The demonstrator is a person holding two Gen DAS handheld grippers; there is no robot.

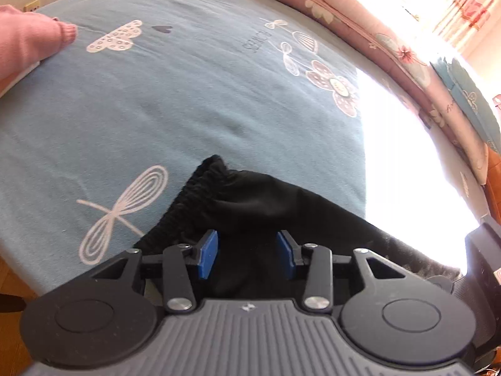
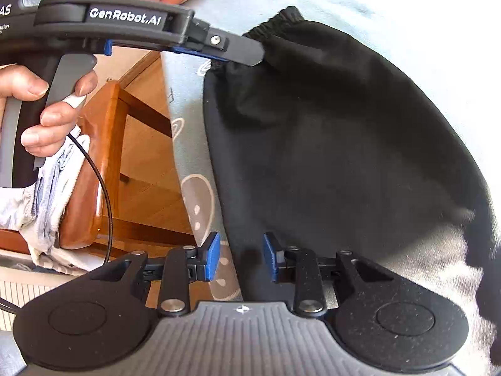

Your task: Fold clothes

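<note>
On the blue printed bedsheet [image 1: 188, 100], near its edge, the black garment [image 2: 328, 131] is lying while the left gripper [image 1: 247, 255] and right gripper [image 2: 239, 258] are hovering wide apart, holding nothing, risking dragging it floorward if one pad snags.

both views sit close, sharing black garment [image 1: 256, 200].
</note>
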